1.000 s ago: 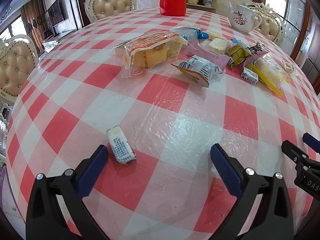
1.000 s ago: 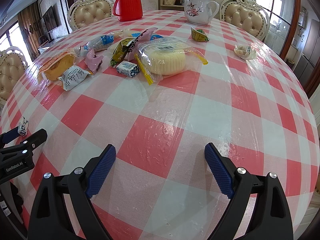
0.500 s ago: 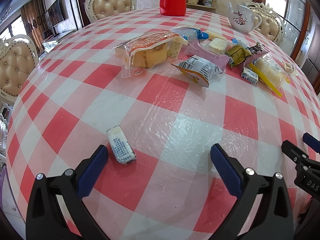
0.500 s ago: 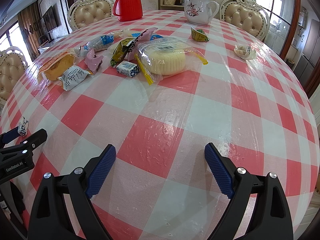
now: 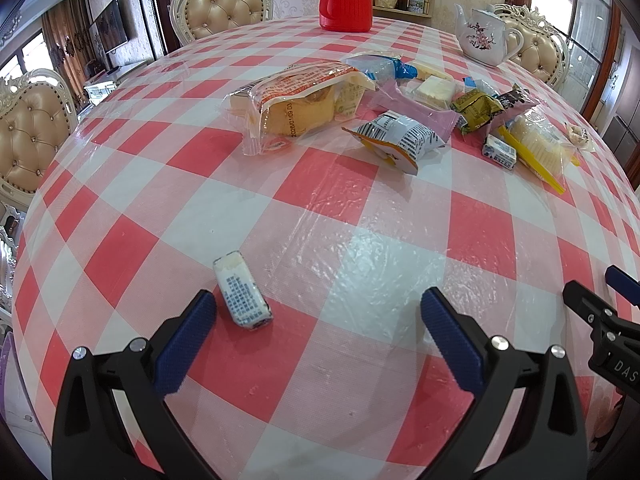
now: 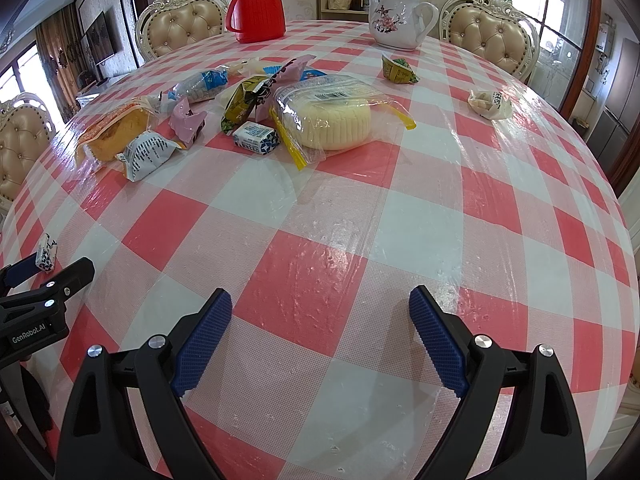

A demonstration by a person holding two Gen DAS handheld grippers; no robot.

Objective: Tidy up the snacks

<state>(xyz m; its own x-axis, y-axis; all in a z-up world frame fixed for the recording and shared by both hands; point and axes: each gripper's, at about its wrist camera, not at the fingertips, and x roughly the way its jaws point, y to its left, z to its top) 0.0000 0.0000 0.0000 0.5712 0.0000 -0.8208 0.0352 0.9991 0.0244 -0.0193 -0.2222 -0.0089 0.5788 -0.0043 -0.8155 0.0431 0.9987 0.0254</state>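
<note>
Small white candy point(image 5: 241, 295) lies just beside the left gripper's point(image 5: 316, 320) left finger.

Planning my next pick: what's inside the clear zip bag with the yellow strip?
The zip bag holds one pale round ridged cake. Nothing else shows through the plastic; the cake's underside and the tablecloth beneath it are hidden.

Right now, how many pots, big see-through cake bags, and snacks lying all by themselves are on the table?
Pots: 2, the red flask and the white teapot.
Big see-through bags: 2, the orange loaf bag and the round cake bag.
Snacks lying alone: 3, the small white candy, the green packet and the white wrapped snack.
Total: 7.
</note>
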